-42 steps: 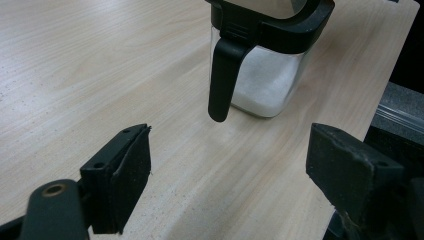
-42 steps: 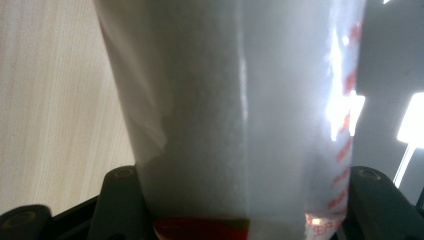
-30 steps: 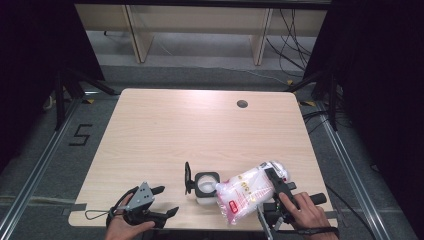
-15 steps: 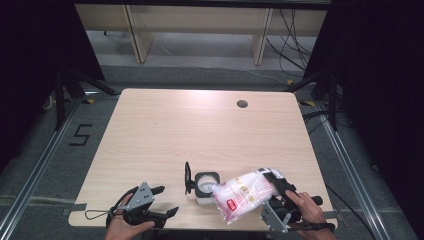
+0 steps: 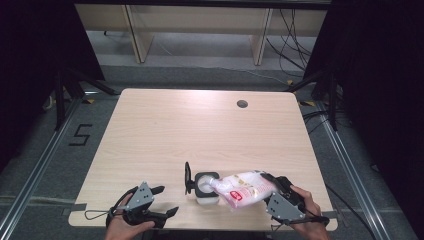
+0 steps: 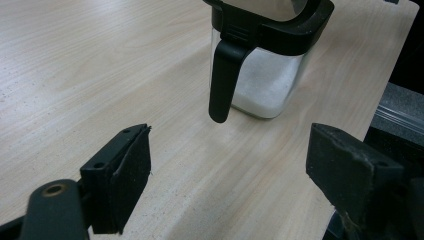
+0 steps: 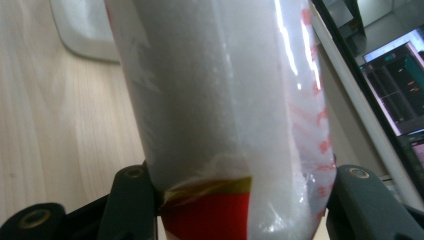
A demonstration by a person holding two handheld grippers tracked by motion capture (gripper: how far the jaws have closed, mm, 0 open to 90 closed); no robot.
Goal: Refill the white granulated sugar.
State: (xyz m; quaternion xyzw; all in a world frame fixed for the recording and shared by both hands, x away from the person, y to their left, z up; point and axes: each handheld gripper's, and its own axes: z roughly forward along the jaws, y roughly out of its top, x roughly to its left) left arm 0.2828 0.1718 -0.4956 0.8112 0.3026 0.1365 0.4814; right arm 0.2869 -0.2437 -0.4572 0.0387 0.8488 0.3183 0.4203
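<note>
Low in the frame, the right gripper [image 5: 270,187], fingers clamping the bag [image 5: 243,188], is tipping it lower over the open jar [image 5: 206,188], pouring; the left gripper [image 5: 159,201] is resting wide open, empty.

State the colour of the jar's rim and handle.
Black, on the clear square jar of white powder; clearest in the left gripper view.

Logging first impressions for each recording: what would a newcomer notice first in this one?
The plastic bag of white powder, clamped in the right gripper near the table's front edge, tilts its mouth into the square black-rimmed jar with its lid flipped open. The left gripper waits open at the front left, holding nothing.
</note>
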